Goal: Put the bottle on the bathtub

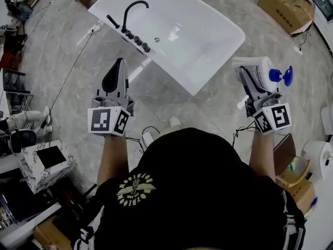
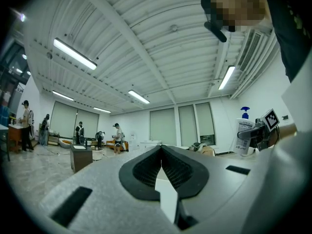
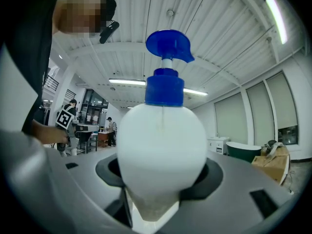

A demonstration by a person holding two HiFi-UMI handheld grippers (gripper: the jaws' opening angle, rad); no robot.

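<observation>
The white bathtub [image 1: 197,40] stands on the floor ahead of me, with a black faucet [image 1: 133,10] on its left ledge. The bottle [image 1: 266,69] is white with a blue pump top. It is held in the air to the right of the tub, with my right gripper [image 1: 245,71] shut on it. In the right gripper view the bottle [image 3: 163,145] stands upright between the jaws of the right gripper [image 3: 163,179]. My left gripper [image 1: 120,62] hangs shut and empty, left of the tub's near corner. In the left gripper view the left gripper [image 2: 161,148] has its pads together, and the bottle [image 2: 242,135] shows far right.
Several black knobs [image 1: 138,40] line the tub ledge by the faucet. Cardboard boxes [image 1: 285,4] lie on the floor at the back right. A marble-patterned box [image 1: 47,163] sits at the left. A thin cable [image 1: 73,66] crosses the floor. Several people [image 2: 117,136] stand far off.
</observation>
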